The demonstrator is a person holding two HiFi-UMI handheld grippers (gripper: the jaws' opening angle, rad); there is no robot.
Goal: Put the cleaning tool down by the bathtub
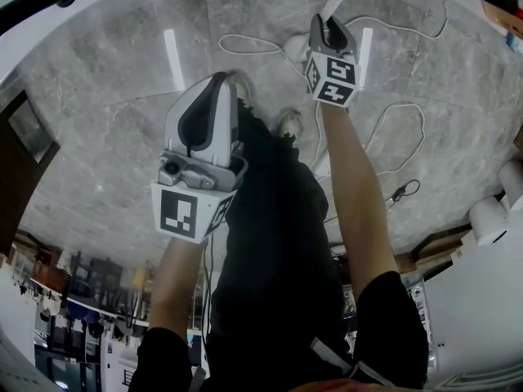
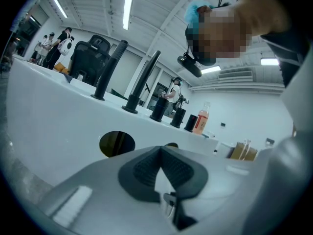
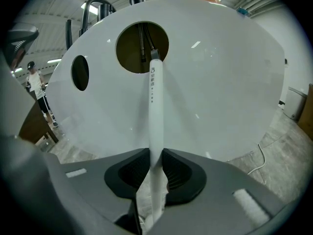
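Tongs on the right (image 3: 156, 155) are clamped on the white handle of the cleaning tool (image 3: 155, 106), whose far end sits at a round hole (image 3: 129, 53) in the white bathtub (image 3: 225, 82). Left tongs (image 2: 160, 152) are pinched together, nothing in them.

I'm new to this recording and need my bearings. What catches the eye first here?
The right gripper clamps the white handle of the cleaning tool, which points at a round hole in the wall of the white bathtub. The left gripper is shut on nothing, facing black fittings on the tub's rim.
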